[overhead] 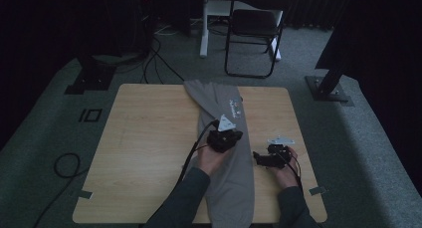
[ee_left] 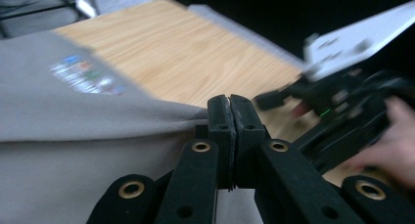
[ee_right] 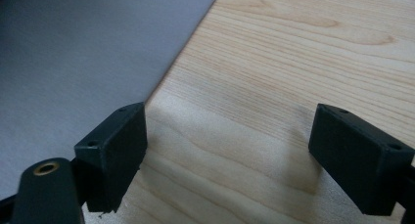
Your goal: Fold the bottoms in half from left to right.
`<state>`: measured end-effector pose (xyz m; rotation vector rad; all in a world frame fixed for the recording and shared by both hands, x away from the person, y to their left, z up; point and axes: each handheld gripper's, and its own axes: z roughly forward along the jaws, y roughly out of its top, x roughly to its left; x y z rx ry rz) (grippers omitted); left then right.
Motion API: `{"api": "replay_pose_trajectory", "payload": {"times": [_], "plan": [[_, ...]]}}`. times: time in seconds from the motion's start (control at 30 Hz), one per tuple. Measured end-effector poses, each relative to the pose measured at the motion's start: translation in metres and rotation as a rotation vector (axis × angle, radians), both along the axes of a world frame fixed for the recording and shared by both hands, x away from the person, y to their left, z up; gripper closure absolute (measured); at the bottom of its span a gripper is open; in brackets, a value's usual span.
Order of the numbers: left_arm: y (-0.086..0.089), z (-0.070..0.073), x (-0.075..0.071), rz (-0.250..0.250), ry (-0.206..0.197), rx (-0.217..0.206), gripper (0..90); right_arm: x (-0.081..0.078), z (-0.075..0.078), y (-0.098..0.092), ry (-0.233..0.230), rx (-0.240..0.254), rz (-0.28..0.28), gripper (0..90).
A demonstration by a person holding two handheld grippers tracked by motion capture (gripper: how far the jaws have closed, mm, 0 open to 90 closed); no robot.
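A grey garment with a small coloured print lies folded in a long strip, running from the table's far edge to its near edge. My left gripper rests on the strip's right edge at mid-table. In the left gripper view its jaws are pressed together, pinching the garment's edge. My right gripper is just right of the garment, low over bare wood. Its jaws stand wide open with nothing between them, and the garment's edge is beside the left one.
The wooden table has broad bare areas left and right of the garment. Beyond its far edge stand a folding chair and a white desk leg. Cables lie on the carpet to the left.
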<state>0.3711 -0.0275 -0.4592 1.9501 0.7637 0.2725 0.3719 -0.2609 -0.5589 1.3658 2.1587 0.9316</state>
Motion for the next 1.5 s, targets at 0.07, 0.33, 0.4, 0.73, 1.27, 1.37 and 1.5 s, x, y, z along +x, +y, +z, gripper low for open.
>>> {"api": "replay_pose_trajectory", "payload": {"times": [0.07, 0.33, 0.4, 0.73, 1.27, 1.37, 1.5], "plan": [[-0.012, -0.005, 0.001, -0.024, 0.009, 0.016, 88.9, 0.0, 0.0, 0.0, 0.0, 0.002, -0.005, 14.5], [0.006, -0.029, 0.009, -0.028, 0.082, 0.033, 71.1, 0.0, 0.0, 0.0, -0.001, 0.001, -0.01, 14.7], [0.02, -0.03, 0.009, 0.01, 0.066, 0.055, 70.4, 0.0, 0.0, -0.001, -0.004, 0.0, -0.015, 16.7], [0.079, -0.071, 0.018, 0.152, 0.135, 0.195, 70.8, -0.003, 0.019, 0.018, -0.069, 0.051, -0.035, 48.4], [0.062, -0.085, 0.026, 0.125, 0.162, 0.275, 90.0, 0.04, 0.012, 0.078, 0.031, -0.014, 0.093, 62.2], [0.068, -0.085, 0.025, 0.135, 0.163, 0.275, 90.0, 0.034, 0.015, 0.073, 0.05, -0.033, 0.074, 62.9], [0.078, -0.084, 0.023, 0.168, 0.169, 0.274, 90.0, 0.018, 0.016, 0.065, 0.066, -0.058, 0.091, 65.9]]}}
